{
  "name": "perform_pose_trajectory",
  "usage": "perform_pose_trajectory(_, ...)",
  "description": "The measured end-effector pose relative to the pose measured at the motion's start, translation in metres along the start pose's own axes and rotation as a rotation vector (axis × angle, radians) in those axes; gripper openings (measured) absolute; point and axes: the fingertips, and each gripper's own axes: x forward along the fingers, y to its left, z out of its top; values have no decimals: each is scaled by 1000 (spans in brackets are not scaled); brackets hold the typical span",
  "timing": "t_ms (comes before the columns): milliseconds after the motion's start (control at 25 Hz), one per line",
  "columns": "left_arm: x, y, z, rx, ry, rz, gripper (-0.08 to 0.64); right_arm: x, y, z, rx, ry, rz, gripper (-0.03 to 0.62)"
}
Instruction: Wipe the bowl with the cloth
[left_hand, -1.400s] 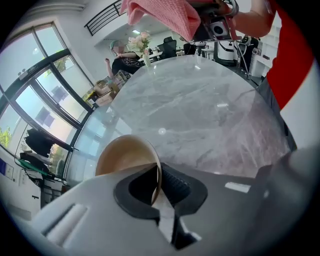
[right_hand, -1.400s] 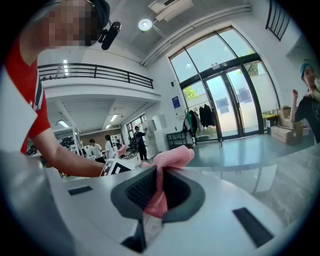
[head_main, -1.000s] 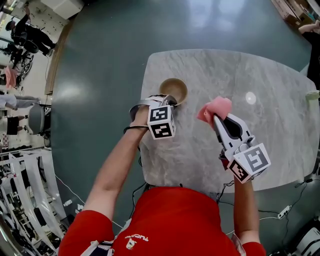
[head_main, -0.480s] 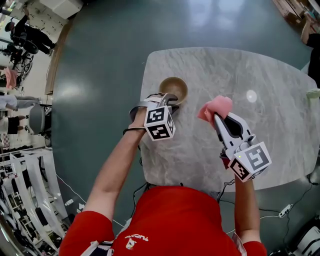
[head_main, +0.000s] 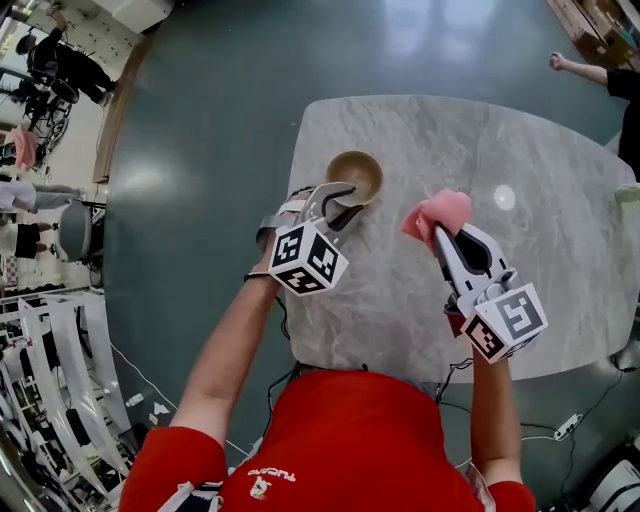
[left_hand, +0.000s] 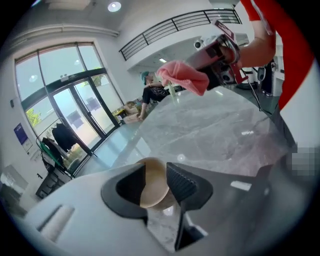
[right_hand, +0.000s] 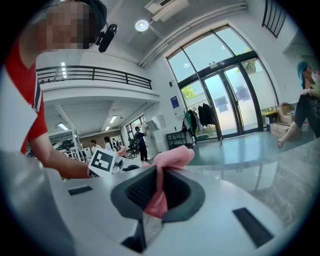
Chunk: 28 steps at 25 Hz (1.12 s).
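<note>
A tan wooden bowl (head_main: 354, 176) stands upright on the grey marble table (head_main: 540, 290), near its left edge. My left gripper (head_main: 335, 195) hovers just above the bowl's near rim. Its jaws have just been opening and stand apart, pressing on nothing. In the left gripper view the bowl (left_hand: 152, 192) shows through the gap of the left gripper (left_hand: 156, 175), down on the table. To the right, my right gripper (head_main: 440, 232) is shut on a pink cloth (head_main: 435, 213) held above the table. The same cloth (right_hand: 170, 157) bunches out of the right gripper (right_hand: 159, 187).
A round light spot (head_main: 503, 197) lies on the table right of the cloth. The table's left edge runs close under my left arm. A person's arm (head_main: 590, 70) reaches in at the far right. Racks (head_main: 40, 380) stand on the floor at left.
My left gripper has opened, let go of the bowl's rim and lifted up and back, tilting as it rose. The bowl stays on the table. The right gripper with the cloth has kept still.
</note>
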Motion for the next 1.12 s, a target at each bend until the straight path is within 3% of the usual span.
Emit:
perform_pose_trajectory(200,-45,16,34,-236,-220,105,110,-5,8,9,-10,-30,6,20)
perform_pose_trajectory(520,-119,24,79,-583,-559,167,106,-18,29,22,-7,-122,19,20)
perform_pose_trajectory(640,-140,21,87,-643,-626,186,87,-23,43,26,-15,-156,40,20)
perform_pose_trajectory(920,-173,5,90,-723,-692,236,8,-31,76,28,-55,-195,74,20)
perform_pose_trajectory(1120,-193,-7,92,-701,-698,296,6,-42,97,29,-79,-219,90,20)
